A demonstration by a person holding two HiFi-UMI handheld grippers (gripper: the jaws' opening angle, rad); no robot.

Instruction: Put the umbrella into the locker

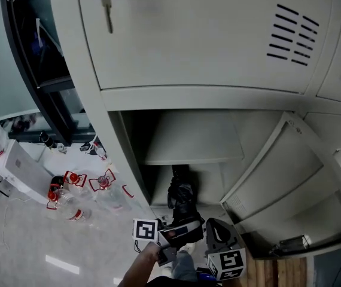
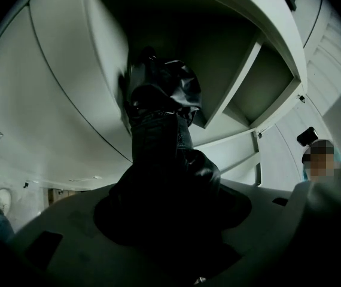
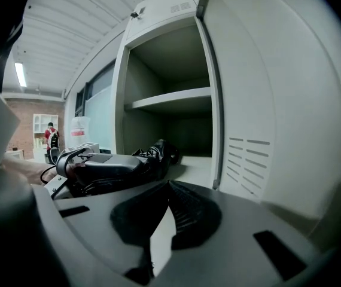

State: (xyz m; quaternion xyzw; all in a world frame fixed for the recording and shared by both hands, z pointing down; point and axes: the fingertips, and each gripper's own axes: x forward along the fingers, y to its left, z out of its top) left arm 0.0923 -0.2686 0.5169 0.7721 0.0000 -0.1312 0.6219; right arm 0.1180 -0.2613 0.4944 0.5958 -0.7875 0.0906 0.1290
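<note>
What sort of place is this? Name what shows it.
Probably a locker area in an office or similar workplace: grey metal lockers with vented doors, a key hanging from one, a glass partition beside them, water bottles on the floor.

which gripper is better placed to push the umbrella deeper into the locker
Left. The left gripper is shut on the umbrella, whose far end already points into the open locker compartment. The right gripper is shut on nothing and sits beside it, outside the opening.
</note>
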